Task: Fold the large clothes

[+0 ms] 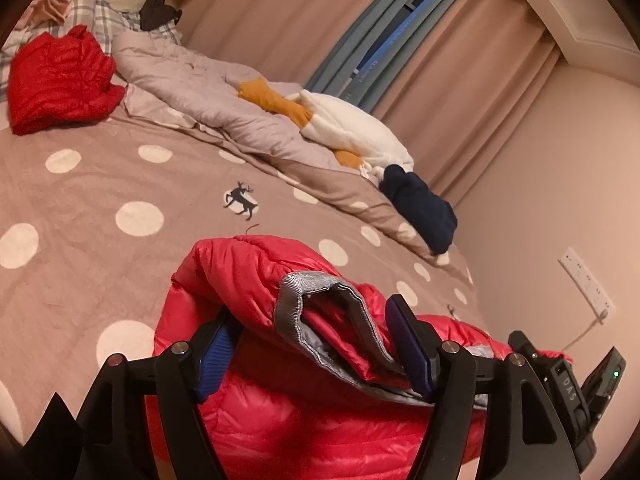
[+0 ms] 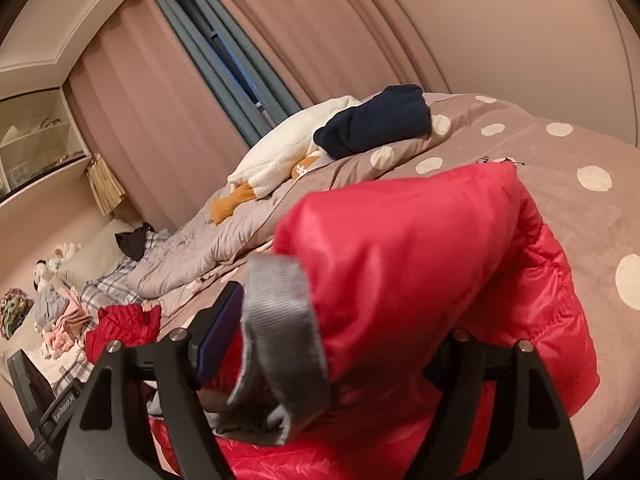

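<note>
Sleeves of your red jacket (image 1: 248, 280) lie between both grippers, left (image 1: 316, 344) and right (image 2: 336, 344), fingers apart, over the dotted bed (image 1: 80, 208).

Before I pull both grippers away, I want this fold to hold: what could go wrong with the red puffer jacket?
1. The grey cuff stands between the open left gripper pads, so it may snag on withdrawal.
2. The sleeve bulges high over the right gripper; the puffy, slippery red jacket may spring open.
3. It lies near the bed edge and could slide off.
</note>
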Motion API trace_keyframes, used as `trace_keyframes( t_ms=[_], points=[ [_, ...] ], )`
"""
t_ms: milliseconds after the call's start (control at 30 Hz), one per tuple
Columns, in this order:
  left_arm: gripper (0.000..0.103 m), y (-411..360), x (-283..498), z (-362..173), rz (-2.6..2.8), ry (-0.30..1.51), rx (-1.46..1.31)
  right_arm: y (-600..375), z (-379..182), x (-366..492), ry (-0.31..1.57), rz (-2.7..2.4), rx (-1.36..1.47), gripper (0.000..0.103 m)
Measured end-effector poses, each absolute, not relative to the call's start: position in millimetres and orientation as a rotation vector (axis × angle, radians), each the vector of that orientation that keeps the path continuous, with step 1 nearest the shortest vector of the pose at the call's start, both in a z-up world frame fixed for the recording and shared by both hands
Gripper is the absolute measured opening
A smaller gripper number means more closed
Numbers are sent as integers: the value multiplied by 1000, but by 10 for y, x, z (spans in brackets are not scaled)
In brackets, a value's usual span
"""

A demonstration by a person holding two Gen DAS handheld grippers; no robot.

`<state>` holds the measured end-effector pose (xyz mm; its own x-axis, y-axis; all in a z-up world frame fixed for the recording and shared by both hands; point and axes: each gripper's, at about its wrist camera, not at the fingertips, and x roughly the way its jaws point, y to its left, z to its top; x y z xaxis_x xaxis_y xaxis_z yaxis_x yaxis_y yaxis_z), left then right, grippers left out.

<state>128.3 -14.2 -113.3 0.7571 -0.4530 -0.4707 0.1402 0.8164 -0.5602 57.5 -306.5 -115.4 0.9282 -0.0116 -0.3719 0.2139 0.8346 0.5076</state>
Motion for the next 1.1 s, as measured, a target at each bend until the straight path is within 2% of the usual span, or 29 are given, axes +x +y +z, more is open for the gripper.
trace_keyframes(
  t_ms=[300,600,933,1100],
  points=[
    [82,34,1255,-1102,-317,600,-559,-2970,-1129,560,350,-123,540,90],
    [85,220,1229,-1043,-271,552,-600,-2981,-1057,515,297,-92,517,101],
    [88,495,1339,-1092,-200,548,-677,-3072,-1028,505,287,-113,519,101],
    [88,379,1345,-1099,-185,556,-622,-3089,-998,462,273,-121,499,102]
  ],
)
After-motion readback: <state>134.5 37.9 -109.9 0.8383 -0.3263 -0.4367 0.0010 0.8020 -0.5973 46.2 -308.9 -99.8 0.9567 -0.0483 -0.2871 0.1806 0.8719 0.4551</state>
